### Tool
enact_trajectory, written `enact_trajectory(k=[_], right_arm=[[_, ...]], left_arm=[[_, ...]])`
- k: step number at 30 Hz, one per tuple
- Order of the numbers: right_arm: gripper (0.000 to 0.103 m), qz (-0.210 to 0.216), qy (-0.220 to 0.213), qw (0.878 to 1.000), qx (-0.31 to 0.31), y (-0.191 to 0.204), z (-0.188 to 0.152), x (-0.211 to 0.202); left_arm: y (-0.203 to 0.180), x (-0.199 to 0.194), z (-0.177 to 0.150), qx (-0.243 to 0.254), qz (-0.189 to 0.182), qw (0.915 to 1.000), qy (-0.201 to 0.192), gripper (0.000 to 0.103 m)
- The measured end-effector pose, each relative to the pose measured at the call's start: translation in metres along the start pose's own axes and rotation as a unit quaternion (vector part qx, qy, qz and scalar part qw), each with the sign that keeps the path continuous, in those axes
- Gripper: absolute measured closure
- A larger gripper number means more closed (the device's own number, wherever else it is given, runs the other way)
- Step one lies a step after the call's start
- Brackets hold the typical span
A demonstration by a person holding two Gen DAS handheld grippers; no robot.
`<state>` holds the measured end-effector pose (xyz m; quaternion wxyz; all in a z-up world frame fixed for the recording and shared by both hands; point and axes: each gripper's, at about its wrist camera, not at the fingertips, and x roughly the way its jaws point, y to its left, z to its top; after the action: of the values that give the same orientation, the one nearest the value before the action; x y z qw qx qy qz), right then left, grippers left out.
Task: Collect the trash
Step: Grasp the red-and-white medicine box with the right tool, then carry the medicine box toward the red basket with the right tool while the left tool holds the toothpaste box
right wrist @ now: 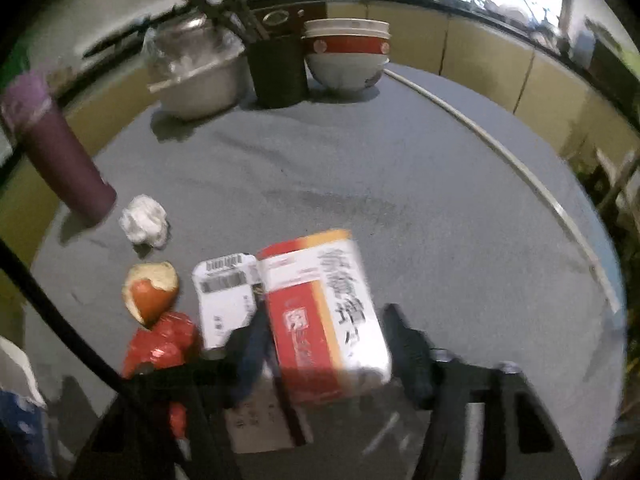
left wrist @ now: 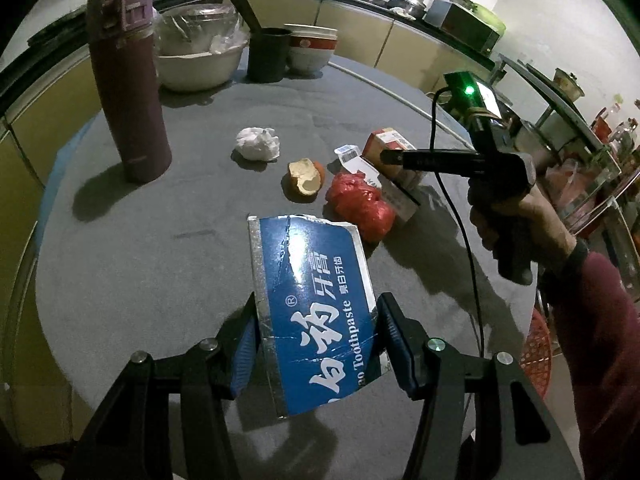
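My left gripper [left wrist: 318, 344] is shut on a blue toothpaste box [left wrist: 316, 312] and holds it over the grey round table [left wrist: 160, 260]. On the table lie a crumpled white tissue [left wrist: 258, 143], an orange peel [left wrist: 306, 176], a red plastic bag [left wrist: 360, 204] and a red-and-white medicine box [left wrist: 390, 148]. In the right wrist view my right gripper [right wrist: 330, 344] has its fingers on both sides of the medicine box [right wrist: 324, 312], with a gap on the right side. The peel [right wrist: 151, 292], red bag [right wrist: 162, 344] and tissue [right wrist: 145, 220] lie to its left.
A purple thermos [left wrist: 128, 80] stands at the left. A steel bowl [left wrist: 196, 52], a black chopstick holder [left wrist: 269, 54] and stacked bowls [left wrist: 312, 50] stand at the table's far edge. A red basket [left wrist: 538, 356] sits below the table on the right.
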<state>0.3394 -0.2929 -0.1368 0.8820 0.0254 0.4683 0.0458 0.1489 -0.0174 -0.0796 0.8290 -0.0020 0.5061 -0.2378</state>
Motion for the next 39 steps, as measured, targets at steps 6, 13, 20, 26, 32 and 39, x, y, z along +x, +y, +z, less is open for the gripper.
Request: enact_trajectory(k=[6, 13, 20, 26, 32, 39], right_arm=[[0.051, 0.003, -0.037, 0.997, 0.070, -0.009, -0.038, -0.038], [0.051, 0.088, -0.120, 0.973, 0.175, -0.026, -0.108, -0.126], [0.051, 0.227, -0.190, 0.912, 0.285, -0.044, -0.198, -0.206], [0.050, 0.250, -0.201, 0.884, 0.340, -0.048, -0.253, -0.231], [0.051, 0.197, -0.206, 0.900, 0.328, -0.041, -0.273, -0.248], [0.051, 0.121, -0.226, 0.927, 0.274, -0.022, -0.270, -0.271]], left_arm=[[0.000, -0.010, -0.006, -0.004, 0.014, 0.9999, -0.008, 0.045], [-0.017, -0.019, -0.016, 0.014, 0.027, 0.9994, -0.018, 0.044], [-0.044, -0.027, -0.029, 0.035, 0.032, 0.9985, -0.029, 0.044], [-0.073, -0.033, -0.038, 0.064, 0.033, 0.9967, -0.036, 0.044], [-0.102, -0.039, -0.047, 0.107, 0.050, 0.9914, -0.056, 0.044], [-0.121, -0.036, -0.056, 0.130, 0.047, 0.9884, -0.064, 0.044]])
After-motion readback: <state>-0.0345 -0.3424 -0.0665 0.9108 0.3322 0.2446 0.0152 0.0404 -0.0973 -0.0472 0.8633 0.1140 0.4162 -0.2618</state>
